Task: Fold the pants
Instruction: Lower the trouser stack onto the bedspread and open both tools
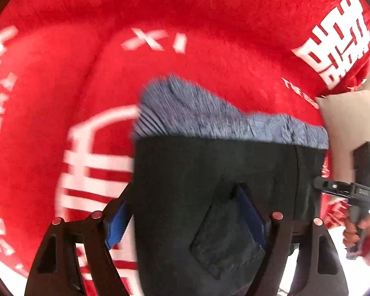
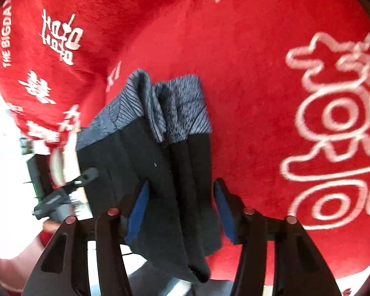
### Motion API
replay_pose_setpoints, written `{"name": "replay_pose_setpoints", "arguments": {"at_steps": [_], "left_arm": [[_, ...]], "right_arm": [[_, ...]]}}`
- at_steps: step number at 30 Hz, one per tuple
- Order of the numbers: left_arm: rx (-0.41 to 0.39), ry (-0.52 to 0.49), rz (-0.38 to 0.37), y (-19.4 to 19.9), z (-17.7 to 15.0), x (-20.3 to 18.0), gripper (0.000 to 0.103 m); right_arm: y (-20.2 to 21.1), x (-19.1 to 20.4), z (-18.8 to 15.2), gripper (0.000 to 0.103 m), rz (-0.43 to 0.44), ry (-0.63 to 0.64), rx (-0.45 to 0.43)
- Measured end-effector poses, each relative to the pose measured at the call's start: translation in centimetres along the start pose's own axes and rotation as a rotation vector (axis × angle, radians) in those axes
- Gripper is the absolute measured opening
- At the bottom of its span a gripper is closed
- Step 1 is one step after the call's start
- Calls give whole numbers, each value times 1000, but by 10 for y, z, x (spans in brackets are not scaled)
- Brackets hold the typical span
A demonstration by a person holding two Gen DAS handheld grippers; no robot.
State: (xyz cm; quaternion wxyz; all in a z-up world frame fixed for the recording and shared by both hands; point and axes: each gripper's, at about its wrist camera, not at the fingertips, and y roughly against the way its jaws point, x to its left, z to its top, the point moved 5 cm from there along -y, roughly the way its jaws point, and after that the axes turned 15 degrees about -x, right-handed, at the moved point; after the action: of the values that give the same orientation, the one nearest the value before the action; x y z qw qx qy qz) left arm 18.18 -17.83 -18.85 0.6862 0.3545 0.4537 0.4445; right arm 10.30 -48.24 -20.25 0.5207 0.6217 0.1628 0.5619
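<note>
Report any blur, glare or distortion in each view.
Left wrist view: motion blur smears the pants and the white print on the red blanket; fisheye bending at the rim. Right wrist view: overexposed white patch at the left edge, blurred blanket print, same fisheye curvature.

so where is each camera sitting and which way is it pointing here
Left wrist: rides the left gripper, looking along its fingers and down at the dark pants over the red blanket; the person's right hand holding the right gripper shows at the right edge.

Right wrist: rides the right gripper, looking down at the same pants on the blanket; the left gripper's body shows at the left edge.

Shared: pants with grey cuffs, red blanket, and each other's gripper.
</note>
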Motion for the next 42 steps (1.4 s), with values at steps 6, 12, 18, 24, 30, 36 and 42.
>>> {"name": "replay_pose_setpoints", "arguments": {"at_steps": [6, 12, 18, 24, 30, 36, 42], "left_arm": [[-145, 17, 8, 44, 42, -7, 82], [-114, -36, -87, 8, 48, -43, 82], [-83, -79, -110, -21, 35, -34, 82], [-76, -162, -83, -17, 32, -41, 82], [-65, -168, -20, 4, 25, -41, 82], [-57, -186, 58, 25, -1, -39, 87], [-29, -213, 100, 42, -23, -43, 102]], "right_arm": [[30, 36, 21, 21, -55, 142, -101], [3, 60, 6, 19, -67, 202, -40], [-14, 47, -6, 15, -93, 198, -68], [-7, 52, -7, 14, -141, 166, -95], [13, 53, -16, 21, -198, 90, -130], [38, 51, -32, 60, -296, 48, -164], [53, 57, -49, 69, -344, 55, -161]]}}
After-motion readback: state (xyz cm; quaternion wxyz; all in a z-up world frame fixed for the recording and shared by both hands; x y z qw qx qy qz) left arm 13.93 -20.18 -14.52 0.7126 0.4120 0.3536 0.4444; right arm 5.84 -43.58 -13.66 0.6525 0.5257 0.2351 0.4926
